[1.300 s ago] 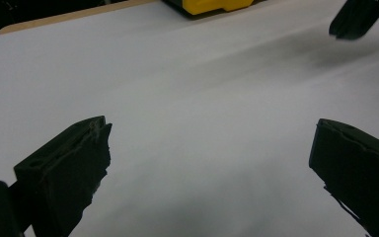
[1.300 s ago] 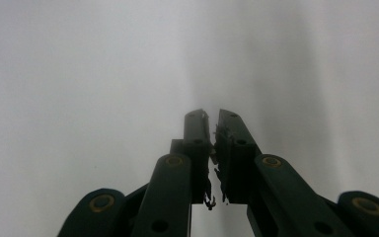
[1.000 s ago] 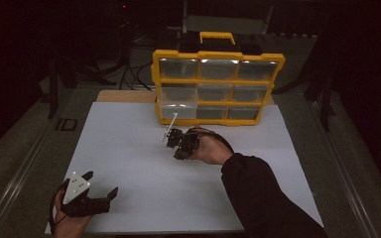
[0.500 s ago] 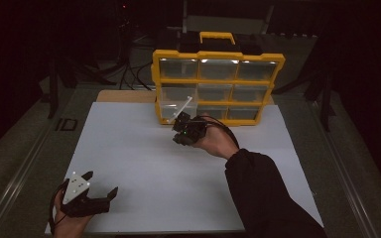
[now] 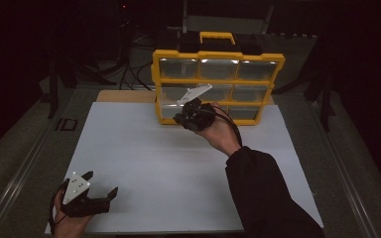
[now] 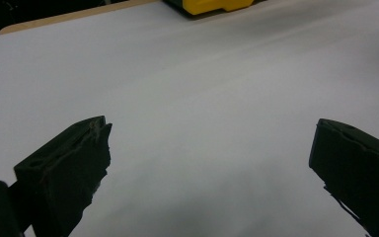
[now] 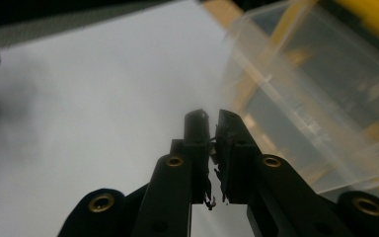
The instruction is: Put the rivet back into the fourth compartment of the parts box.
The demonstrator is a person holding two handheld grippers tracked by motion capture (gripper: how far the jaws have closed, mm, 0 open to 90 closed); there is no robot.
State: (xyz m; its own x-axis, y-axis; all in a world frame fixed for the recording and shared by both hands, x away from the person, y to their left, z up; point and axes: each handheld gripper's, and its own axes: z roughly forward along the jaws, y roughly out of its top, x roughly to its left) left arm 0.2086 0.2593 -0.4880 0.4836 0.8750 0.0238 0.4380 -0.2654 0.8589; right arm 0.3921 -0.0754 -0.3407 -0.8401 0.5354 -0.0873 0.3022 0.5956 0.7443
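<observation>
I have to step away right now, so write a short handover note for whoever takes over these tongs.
Right tongs: jaws shut, nothing visibly between them, raised in front of the yellow drawer organizer, close to its clear left-hand drawers.
Left tongs: open, empty, low over the white sheet at its near left corner.
Done: no drawer visibly pulled out, nothing lying on the sheet.
Left: probably work a drawer open with the right tongs; the left are free to help.
</observation>
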